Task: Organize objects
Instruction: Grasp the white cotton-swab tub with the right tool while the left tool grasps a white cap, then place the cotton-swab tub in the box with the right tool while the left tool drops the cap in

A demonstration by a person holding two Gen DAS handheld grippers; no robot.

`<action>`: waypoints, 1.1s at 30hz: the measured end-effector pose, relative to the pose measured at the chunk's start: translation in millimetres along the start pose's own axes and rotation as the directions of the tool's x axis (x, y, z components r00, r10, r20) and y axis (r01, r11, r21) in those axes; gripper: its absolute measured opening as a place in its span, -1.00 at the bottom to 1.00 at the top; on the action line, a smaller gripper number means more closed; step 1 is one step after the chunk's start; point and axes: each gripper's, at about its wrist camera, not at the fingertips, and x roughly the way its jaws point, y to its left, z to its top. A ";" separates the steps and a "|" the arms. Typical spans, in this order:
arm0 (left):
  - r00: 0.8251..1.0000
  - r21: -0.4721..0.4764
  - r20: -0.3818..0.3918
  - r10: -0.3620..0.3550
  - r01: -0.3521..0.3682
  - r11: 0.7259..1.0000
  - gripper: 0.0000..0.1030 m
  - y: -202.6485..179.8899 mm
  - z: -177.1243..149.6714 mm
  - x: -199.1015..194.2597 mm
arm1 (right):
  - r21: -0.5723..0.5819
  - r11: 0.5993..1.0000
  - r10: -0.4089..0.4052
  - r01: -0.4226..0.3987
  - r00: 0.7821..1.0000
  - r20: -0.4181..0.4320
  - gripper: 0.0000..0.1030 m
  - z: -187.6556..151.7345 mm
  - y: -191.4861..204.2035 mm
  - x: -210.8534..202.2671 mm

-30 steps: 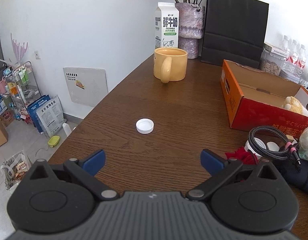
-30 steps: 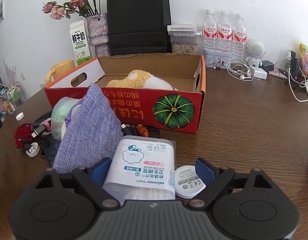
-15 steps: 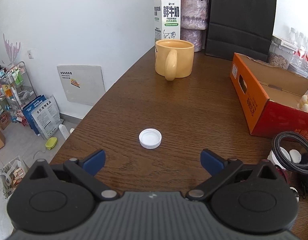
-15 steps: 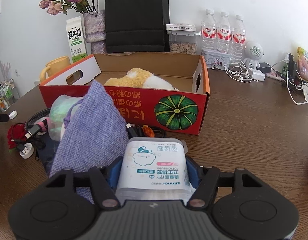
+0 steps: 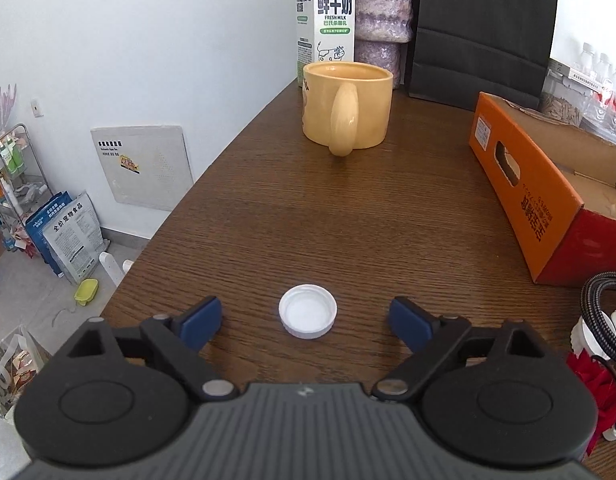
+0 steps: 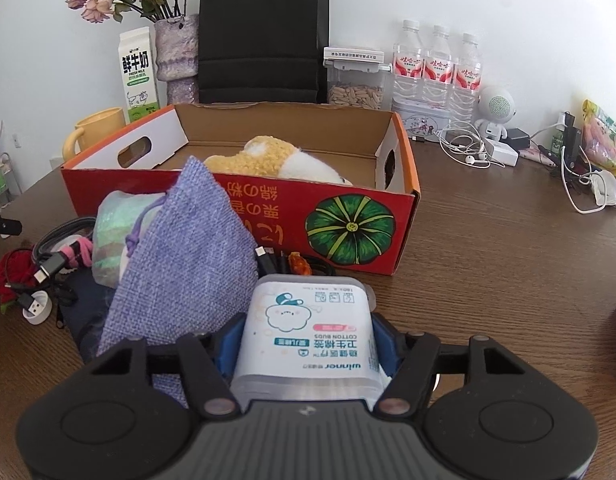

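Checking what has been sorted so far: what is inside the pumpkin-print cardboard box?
Inside the cardboard box, one yellow-and-white plush toy lies against the front wall. The rest of the floor in view is bare cardboard; the strip just behind the front wall and purple pouch is hidden.

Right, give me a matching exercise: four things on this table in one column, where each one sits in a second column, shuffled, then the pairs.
Things:
1. white cap
2. cotton bud box
3. plush toy
4. milk carton

Places:
A. inside the red cardboard box
B. behind the yellow mug, by the wall
C. flat on the bare table, between the closing jaws of the left gripper, untouched
D. clamped in the right gripper

Pairs: 1-C, 2-D, 3-A, 4-B
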 end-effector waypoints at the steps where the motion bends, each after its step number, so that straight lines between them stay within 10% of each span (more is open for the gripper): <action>1: 1.000 0.004 0.003 -0.004 0.004 1.000 0.72 -0.4 1.1 0.6 | -0.002 1.000 -0.004 0.004 1.000 -0.001 0.24 0.5 0.5 0.5; 7: 0.998 0.023 0.036 -0.044 0.043 0.999 -0.43 -2.9 3.4 -3.9 | -0.014 1.000 -0.025 0.025 1.000 -0.008 0.24 3.0 5.7 3.5; 33: 0.995 0.038 0.090 -0.032 0.029 0.999 -0.43 -25.6 2.1 -60.0 | -0.009 1.000 -0.017 0.017 0.998 0.064 0.24 -4.6 -0.3 -25.6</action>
